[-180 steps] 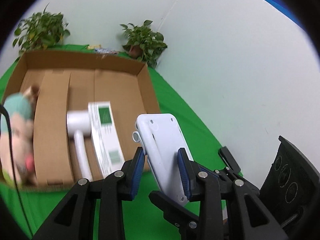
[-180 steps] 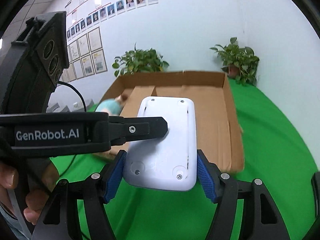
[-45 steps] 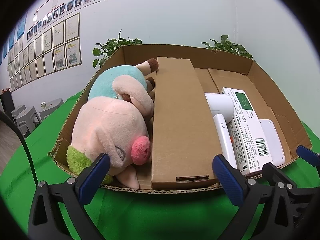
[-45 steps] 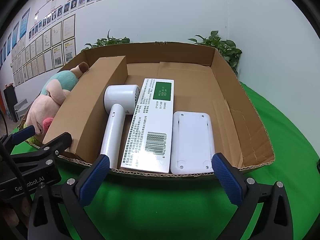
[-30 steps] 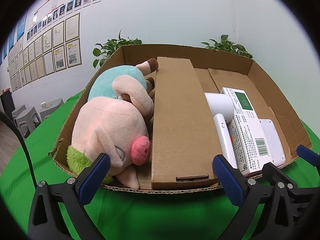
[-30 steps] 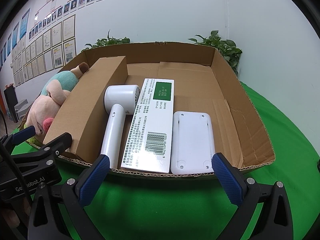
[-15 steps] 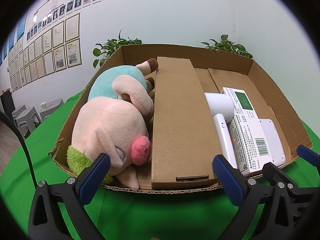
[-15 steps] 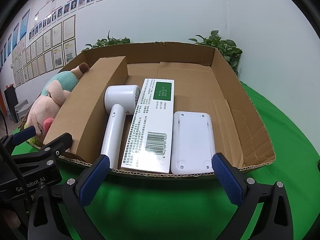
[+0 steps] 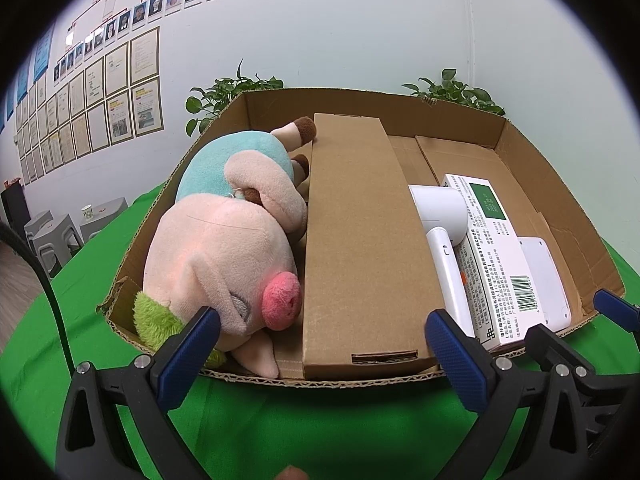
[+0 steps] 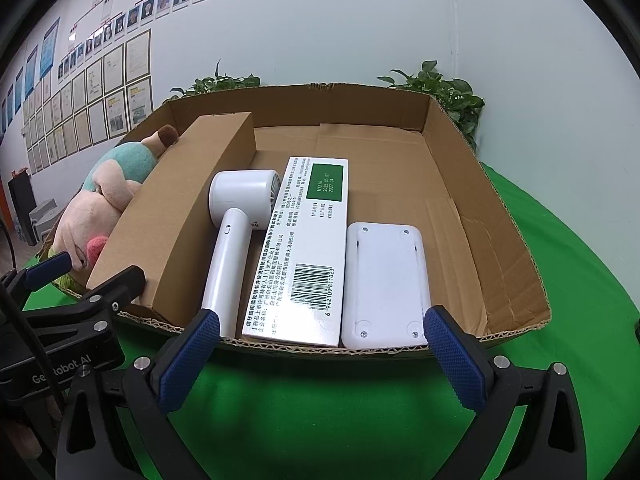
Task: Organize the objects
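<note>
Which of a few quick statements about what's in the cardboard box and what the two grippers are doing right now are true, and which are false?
1. The plush pig lies in the cardboard box. True.
2. The right gripper holds the white flat device. False: it is open and empty; the device lies in the box.
3. The white medicine carton lies between the white hair dryer and the device. True.
4. The left gripper is shut. False: it is open.

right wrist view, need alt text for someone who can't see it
An open cardboard tray on a green cloth holds, left to right, a plush pig, a long brown box, a white hair dryer, a white carton and a white device. The open right tool is empty in front.
</note>
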A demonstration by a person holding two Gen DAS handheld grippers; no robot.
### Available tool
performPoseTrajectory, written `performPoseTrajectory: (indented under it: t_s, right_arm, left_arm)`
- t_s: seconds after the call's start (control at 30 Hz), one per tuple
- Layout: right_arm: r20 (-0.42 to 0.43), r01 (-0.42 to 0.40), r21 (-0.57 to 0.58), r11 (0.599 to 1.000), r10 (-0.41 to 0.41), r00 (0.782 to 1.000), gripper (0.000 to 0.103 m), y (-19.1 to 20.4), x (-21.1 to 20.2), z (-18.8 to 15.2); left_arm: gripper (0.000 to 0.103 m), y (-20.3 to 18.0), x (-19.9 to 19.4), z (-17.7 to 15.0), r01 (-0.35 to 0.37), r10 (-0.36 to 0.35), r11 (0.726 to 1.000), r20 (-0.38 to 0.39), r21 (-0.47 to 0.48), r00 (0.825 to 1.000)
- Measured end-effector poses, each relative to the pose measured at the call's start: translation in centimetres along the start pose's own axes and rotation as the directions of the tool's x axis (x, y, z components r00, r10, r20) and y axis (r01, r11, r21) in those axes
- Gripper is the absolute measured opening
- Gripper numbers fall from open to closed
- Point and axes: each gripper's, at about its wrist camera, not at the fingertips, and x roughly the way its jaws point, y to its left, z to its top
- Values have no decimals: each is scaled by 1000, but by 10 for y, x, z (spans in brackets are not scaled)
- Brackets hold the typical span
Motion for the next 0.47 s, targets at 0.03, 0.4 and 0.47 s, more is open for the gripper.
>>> performPoseTrajectory:
  t_s: [0.03,0.4,0.47]
  right_arm:
    - [0,0,0,1000,0,1000,103,1,0,0]
    - [-1,1,1,1000,-1,1000,103,0,0,-1]
    - [-1,1,1,1000,-1,1000,103,0,0,-1]
  left_arm:
    - [103,0,0,0,0,0,1000,0,0,1000]
    - [103,1,0,0,1,-1,1000,-1,0,1000]
    - [103,1,-1,0,1,-1,1000,-1,0,1000]
